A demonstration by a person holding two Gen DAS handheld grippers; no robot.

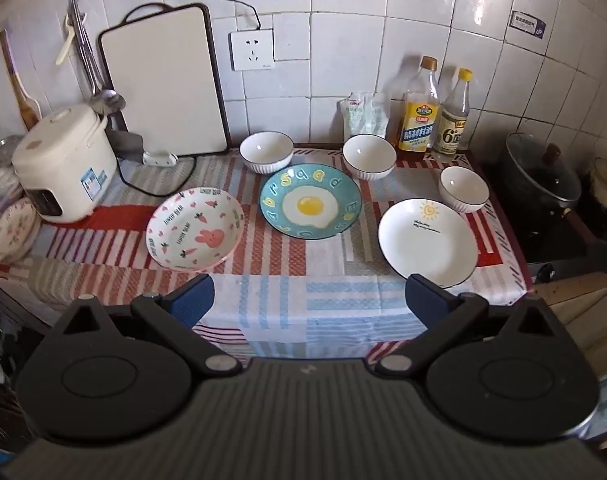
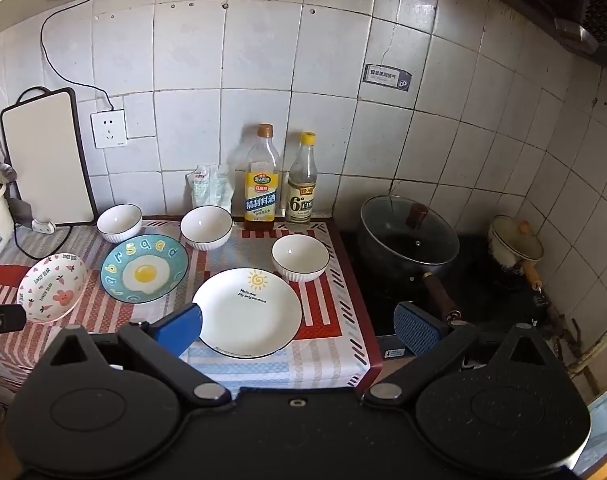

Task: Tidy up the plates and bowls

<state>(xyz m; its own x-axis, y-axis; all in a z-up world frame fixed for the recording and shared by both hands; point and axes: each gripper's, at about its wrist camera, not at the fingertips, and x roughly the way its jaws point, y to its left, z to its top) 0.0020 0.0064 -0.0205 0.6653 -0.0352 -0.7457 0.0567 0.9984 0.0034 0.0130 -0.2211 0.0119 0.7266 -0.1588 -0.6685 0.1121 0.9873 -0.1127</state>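
Observation:
Three plates lie on the patterned cloth (image 1: pixel 295 304): a pink rabbit plate (image 1: pixel 195 235) (image 2: pixel 51 287) at left, a teal fried-egg plate (image 1: pixel 310 207) (image 2: pixel 144 269) in the middle, a white sun plate (image 1: pixel 426 242) (image 2: pixel 247 312) at right. Three white bowls stand behind them: left (image 1: pixel 266 152) (image 2: pixel 119 223), middle (image 1: pixel 369 157) (image 2: pixel 206 227), right (image 1: pixel 463 189) (image 2: pixel 300 258). My left gripper (image 1: pixel 309 300) is open and empty above the cloth's front. My right gripper (image 2: pixel 299 330) is open and empty, just in front of the sun plate.
A rice cooker (image 1: pixel 65 164) and a cutting board (image 1: pixel 165 84) stand at the left. Two bottles (image 1: pixel 419 106) (image 1: pixel 452 114) and a pouch (image 1: pixel 361 114) stand by the tiled wall. A lidded pot (image 2: pixel 409 236) and a small enamel pot (image 2: pixel 515 244) sit on the stove at right.

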